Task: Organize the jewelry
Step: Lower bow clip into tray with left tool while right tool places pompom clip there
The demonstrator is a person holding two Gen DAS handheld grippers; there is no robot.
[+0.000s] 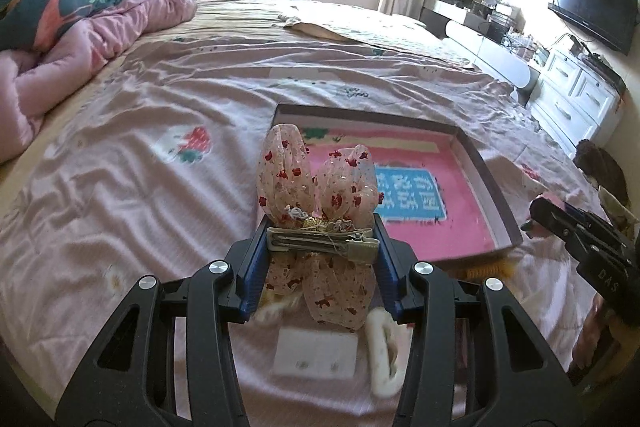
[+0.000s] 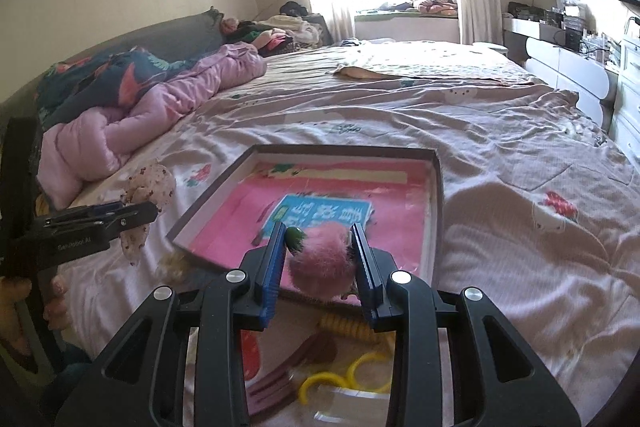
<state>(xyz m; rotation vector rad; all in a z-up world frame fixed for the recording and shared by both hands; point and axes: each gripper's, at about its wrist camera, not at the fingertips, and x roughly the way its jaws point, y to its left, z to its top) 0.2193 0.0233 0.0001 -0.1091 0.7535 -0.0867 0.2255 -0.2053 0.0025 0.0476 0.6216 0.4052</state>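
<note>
1. Your left gripper (image 1: 322,247) is clamped on a bow hair clip (image 1: 316,187): the blue pads (image 1: 256,267) press the ends of its metal alligator clip, and the sheer pink loops with red flecks stand up above the jaws while more of the fabric hangs below them. It is held in the air just short of the near left corner of the box lid.
2. Your right gripper (image 2: 318,259) is closed on a pink pompom hair tie (image 2: 322,263) with a dark green bead at its left side, held above the near edge of the same lid.
3. The shallow box lid (image 2: 436,195) lies open side up on the bed (image 2: 500,147), brown-rimmed, its inner floor pink with a blue label of printed characters; nothing rests inside it.
4. On the bedsheet below the left gripper you have a white earring card (image 1: 314,353) carrying two small studs, and a white hair clip (image 1: 384,351) just to its right.
5. Below the right gripper lie a yellow spiral hair tie (image 2: 346,327), yellow ring hoops (image 2: 344,375) and a dark reddish claw clip (image 2: 288,371), all blurred.
6. A rumpled pink quilt (image 2: 160,115) sits well apart along the bed's far left side.
7. From the right wrist view, your hand (image 2: 24,307) grips the left tool's handle at the left edge.
</note>
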